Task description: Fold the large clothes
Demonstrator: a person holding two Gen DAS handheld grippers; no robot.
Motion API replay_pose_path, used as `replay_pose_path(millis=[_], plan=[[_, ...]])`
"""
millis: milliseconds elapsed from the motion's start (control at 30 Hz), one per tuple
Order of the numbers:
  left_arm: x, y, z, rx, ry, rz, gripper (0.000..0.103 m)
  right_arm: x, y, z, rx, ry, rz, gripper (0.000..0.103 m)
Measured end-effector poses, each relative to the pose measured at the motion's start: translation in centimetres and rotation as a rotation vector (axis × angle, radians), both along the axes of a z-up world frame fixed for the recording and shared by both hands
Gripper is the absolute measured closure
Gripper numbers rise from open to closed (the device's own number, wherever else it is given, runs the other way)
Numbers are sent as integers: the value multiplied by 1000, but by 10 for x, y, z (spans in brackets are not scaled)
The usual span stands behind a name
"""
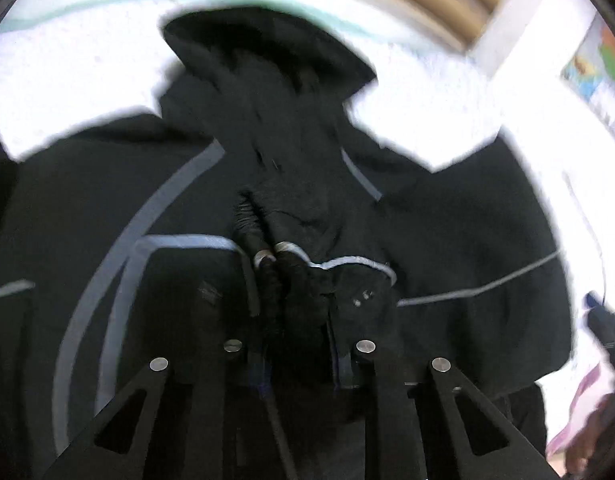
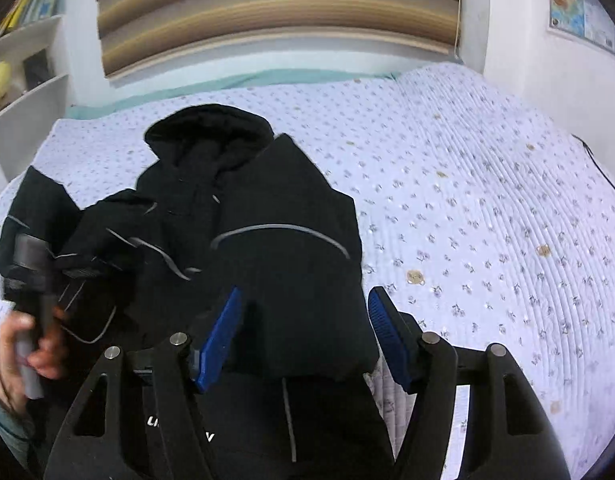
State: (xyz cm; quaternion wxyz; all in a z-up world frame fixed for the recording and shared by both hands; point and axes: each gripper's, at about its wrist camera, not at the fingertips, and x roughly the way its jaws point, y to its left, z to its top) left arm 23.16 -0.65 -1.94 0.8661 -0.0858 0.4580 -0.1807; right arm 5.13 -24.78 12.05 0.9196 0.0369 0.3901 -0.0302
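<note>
A large black hooded jacket (image 2: 283,248) with thin grey piping lies on the bed, hood toward the headboard. Its right sleeve is folded over the body. My left gripper (image 1: 297,300) is shut on the black cuff of the left sleeve (image 1: 299,280) and holds it above the jacket (image 1: 467,232); in the right wrist view the left gripper (image 2: 31,264) appears at the left with the sleeve bunched by it. My right gripper (image 2: 303,320) is open and empty, its blue pads (image 2: 221,336) hovering over the jacket's lower right part.
The bed has a pale quilt (image 2: 487,208) with small flower print and wide room to the right. A striped blind (image 2: 275,8) hangs behind. White shelves (image 2: 23,92) stand at the left, a map poster (image 2: 583,12) at the right.
</note>
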Motion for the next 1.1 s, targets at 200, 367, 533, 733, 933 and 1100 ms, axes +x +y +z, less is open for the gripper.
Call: replay_pose_path(millis=[200, 367, 533, 733, 933, 1100], plan=[[-18, 96, 40, 27, -84, 150, 82, 47, 33, -32, 35, 101, 66, 35], [-16, 131, -9, 151, 100, 146, 78, 79, 55, -92, -7, 263, 47, 35], [-35, 129, -7, 207, 15, 104, 73, 87, 57, -111, -21, 301, 38, 33], [-66, 137, 56, 177, -191, 142, 39, 78, 60, -68, 106, 299, 50, 33], [-39, 107, 25, 126, -67, 40, 39, 64, 114, -29, 296, 223, 143, 33], [-20, 87, -37, 223, 38, 64, 38, 65, 171, -44, 139, 217, 158, 33]])
